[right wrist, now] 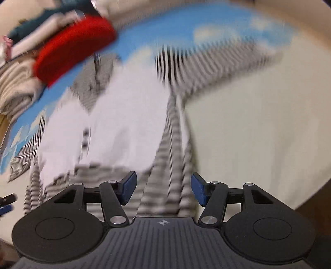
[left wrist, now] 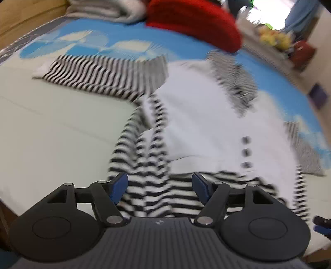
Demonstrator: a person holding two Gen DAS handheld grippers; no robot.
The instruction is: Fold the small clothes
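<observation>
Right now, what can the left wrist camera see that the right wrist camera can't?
Only the left wrist view shows the yellow bunch on a far shelf and a bright window. Only the right wrist view shows the dark teal cloth on the pile behind the red one. Both show the striped garment spread on the bed, the red cloth, and open jaws on the left gripper and right gripper.

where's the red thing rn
The red cushion lies at the far edge of the bed, top centre in the left wrist view, just beyond the striped garment and beside the folded towels.
</observation>
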